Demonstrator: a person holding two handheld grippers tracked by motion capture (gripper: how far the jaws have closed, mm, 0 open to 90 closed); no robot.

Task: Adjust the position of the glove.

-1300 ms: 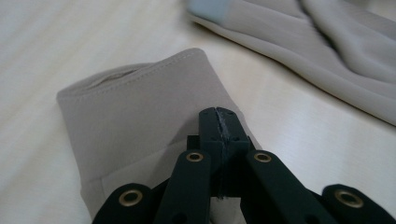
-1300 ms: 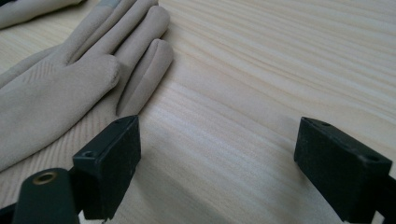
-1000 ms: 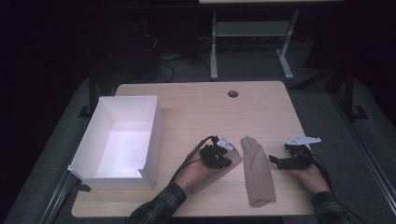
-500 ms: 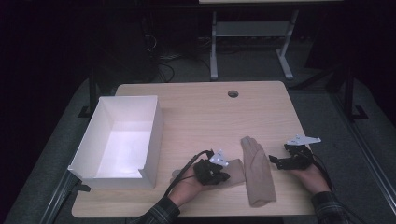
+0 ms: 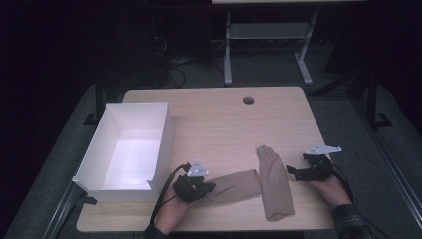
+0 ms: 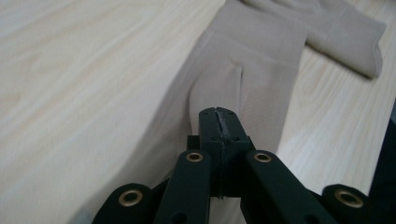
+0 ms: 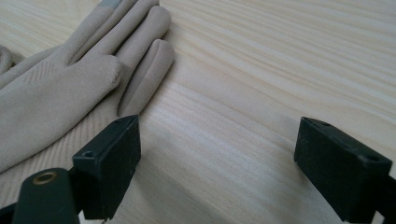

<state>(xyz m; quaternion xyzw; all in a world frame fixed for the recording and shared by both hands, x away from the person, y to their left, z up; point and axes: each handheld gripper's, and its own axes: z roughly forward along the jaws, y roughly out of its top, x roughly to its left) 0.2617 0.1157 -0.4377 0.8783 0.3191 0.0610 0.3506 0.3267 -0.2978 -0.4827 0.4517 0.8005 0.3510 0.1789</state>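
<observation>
Two beige suede-like gloves lie near the front edge of the pale wooden worktop (image 5: pixel 219 119). One long beige glove (image 5: pixel 234 185) stretches flat toward the front left. The other beige glove (image 5: pixel 274 184) lies lengthwise beside it, fingers pointing toward the back edge, cuff near the front edge. Where the two meet they seem to overlap or touch; I cannot tell which lies on top.

The left gripper (image 5: pixel 195 186) has its black jaws pressed together on a pinch of the long glove's fabric, close to its cuff end. In the left gripper view the cloth rises in a small ridge right at the jaw tips. The right gripper (image 5: pixel 309 172) rests on the worktop just right of the other glove, its jaws spread wide with bare wood between them and the glove's fingers just beside one pad (image 7: pixel 109 158).

A white open-topped rectangular box (image 5: pixel 129 149) sits at the left edge, empty as far as I can see.

The step looks like drawing the long glove clear of its partner. A low, steady pull should help, since only a thin fold is held and could slip out.
</observation>
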